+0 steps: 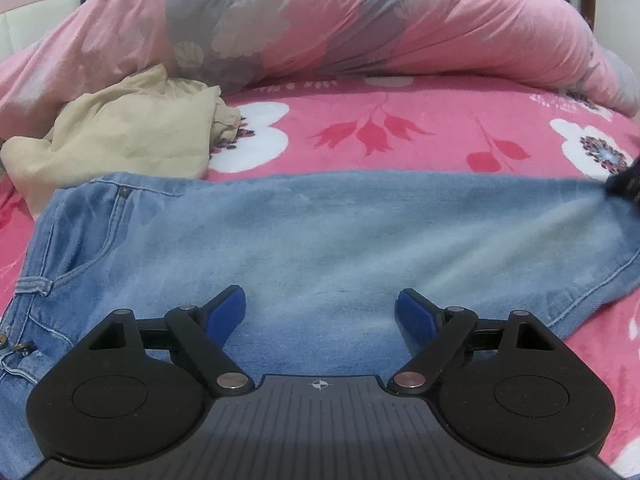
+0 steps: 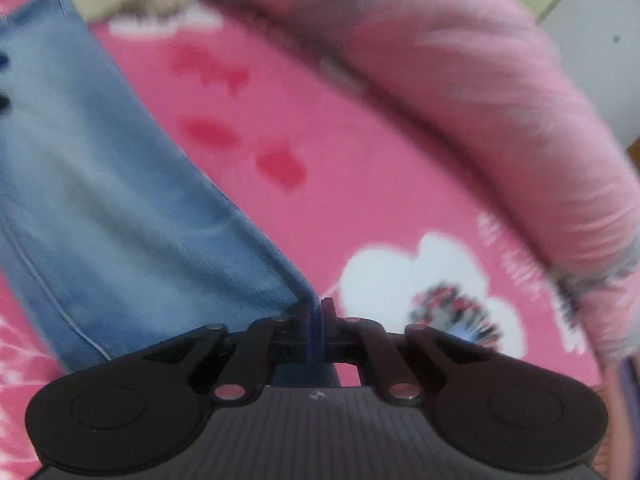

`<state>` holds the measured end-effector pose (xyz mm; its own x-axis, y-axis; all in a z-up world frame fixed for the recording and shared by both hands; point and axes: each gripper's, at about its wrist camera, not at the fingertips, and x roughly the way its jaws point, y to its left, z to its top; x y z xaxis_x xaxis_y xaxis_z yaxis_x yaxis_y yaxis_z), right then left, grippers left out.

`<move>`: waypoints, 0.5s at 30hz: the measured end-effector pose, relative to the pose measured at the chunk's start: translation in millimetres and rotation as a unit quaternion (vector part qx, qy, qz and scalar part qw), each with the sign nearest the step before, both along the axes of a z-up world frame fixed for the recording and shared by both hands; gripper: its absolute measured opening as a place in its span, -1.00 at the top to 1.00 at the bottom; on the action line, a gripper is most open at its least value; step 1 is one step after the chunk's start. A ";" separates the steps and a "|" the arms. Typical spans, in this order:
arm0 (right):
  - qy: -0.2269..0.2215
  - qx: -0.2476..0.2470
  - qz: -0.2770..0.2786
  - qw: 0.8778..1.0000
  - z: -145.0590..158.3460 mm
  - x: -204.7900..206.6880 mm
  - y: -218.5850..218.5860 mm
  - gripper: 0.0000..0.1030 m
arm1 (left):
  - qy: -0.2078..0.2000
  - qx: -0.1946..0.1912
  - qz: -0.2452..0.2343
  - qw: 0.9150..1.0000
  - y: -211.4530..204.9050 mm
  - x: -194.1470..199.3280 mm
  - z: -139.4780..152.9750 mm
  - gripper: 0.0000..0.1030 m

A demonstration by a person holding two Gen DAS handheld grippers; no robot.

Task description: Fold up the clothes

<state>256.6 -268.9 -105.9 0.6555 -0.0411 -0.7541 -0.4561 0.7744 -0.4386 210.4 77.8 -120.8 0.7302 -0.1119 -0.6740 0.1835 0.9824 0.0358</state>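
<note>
On pink bedspread (image 1: 400, 96), jeans (image 1: 300, 224): right gripper (image 2: 318, 312) seemingly pinching hem, left gripper (image 1: 320, 312) spread.

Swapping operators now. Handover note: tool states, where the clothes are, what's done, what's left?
Left tool: open, holding nothing, over the middle of the jeans.
Right tool: shut on the jeans at the leg-hem end; that view is blurred.
Jeans lie flat lengthwise across the pink floral bedsheet, waistband to the left, hem to the right. No crosswise fold shows.
Beige garment lies crumpled beyond the waistband, against the pink duvet.
Left: probably carry the hem toward the waistband, then fold the beige garment.
</note>
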 end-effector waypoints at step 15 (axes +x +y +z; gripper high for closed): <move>-0.013 0.364 -0.361 0.859 80.5 -122.4 -242.1 -0.30 | -0.020 0.001 0.004 1.000 -6.9 -18.8 14.4 -0.65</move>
